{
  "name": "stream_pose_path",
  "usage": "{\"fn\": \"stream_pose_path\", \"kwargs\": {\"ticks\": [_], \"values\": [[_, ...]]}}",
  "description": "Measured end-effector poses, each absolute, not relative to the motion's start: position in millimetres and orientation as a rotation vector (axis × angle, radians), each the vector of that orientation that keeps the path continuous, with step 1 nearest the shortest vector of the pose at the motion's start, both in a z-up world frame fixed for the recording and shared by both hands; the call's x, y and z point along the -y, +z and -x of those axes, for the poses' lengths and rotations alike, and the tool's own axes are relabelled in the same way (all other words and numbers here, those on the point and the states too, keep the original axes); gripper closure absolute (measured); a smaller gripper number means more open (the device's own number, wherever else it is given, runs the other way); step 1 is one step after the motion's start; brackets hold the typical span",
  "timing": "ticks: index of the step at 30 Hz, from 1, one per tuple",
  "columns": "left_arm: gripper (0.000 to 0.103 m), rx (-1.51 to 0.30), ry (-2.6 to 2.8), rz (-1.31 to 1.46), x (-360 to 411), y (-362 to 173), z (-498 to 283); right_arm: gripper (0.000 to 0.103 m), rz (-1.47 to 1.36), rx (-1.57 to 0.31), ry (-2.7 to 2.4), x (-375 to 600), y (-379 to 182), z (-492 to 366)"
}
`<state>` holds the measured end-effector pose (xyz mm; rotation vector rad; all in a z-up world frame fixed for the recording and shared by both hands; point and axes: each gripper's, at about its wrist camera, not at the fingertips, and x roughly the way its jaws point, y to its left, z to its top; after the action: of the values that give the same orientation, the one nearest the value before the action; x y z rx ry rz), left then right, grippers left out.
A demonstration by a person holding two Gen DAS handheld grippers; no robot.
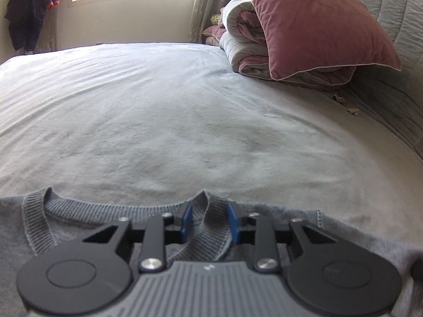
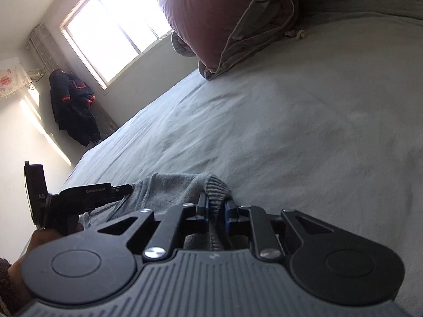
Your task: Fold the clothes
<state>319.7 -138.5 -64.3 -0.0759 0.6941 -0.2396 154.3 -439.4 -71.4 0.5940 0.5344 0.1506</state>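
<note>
A grey sweater point(image 1: 79, 227) lies flat at the near edge of the bed, its ribbed collar point(image 1: 105, 207) facing away from me. My left gripper point(image 1: 210, 220) is shut on a raised fold of that collar, with the rib squeezed between the blue pads point(image 1: 188, 216). In the right wrist view, my right gripper point(image 2: 216, 211) is shut on a bunched ribbed edge of the same sweater point(image 2: 169, 187), which rises in a hump in front of it. The left gripper's body point(image 2: 92, 195) and the hand point(image 2: 39, 240) holding it show at the left of that view.
A pale sheet point(image 1: 185, 119) covers the bed beyond the sweater. A pink pillow point(image 1: 317, 21) leans on a folded duvet point(image 1: 243, 50) at the far right, against a grey quilted headboard point(image 1: 396, 39). A dark coat point(image 1: 31, 13) hangs by the window.
</note>
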Motion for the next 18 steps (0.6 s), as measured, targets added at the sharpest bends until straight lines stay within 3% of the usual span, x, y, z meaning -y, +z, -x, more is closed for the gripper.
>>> {"fn": "stream_pose_path", "kwargs": {"ticks": [3,5,7,10,11,14,16,18], "values": [[0.082,-0.682,-0.236,0.110,139.2,-66.4,-321.8,0.080,-0.671,-0.540,0.182,450.0,-71.2,-150.1],[0.083,-0.678,-0.227,0.122,140.7,-67.2,-323.4,0.068,-0.740,-0.549,0.185,456.5,-72.9,-152.3],[0.085,-0.668,-0.212,0.117,143.5,-67.9,-324.4,0.068,-0.814,-0.570,0.201,462.2,-73.6,-155.5],[0.086,-0.645,-0.177,0.085,148.4,-68.2,-325.1,0.084,-0.849,-0.581,0.188,466.2,-66.8,-159.1],[0.085,-0.638,-0.159,0.080,147.8,-66.8,-325.7,0.084,-0.825,-0.559,0.170,466.5,-60.6,-156.8],[0.065,-0.621,-0.140,0.087,141.7,-61.6,-328.4,0.084,-0.772,-0.499,0.131,469.2,-47.5,-150.9],[0.062,-0.619,-0.168,0.087,137.5,-58.5,-331.2,0.083,-0.784,-0.480,0.116,475.2,-49.6,-146.6],[0.056,-0.629,-0.194,0.061,137.5,-60.4,-334.9,0.074,-0.801,-0.492,0.110,481.1,-58.2,-146.1]]}}
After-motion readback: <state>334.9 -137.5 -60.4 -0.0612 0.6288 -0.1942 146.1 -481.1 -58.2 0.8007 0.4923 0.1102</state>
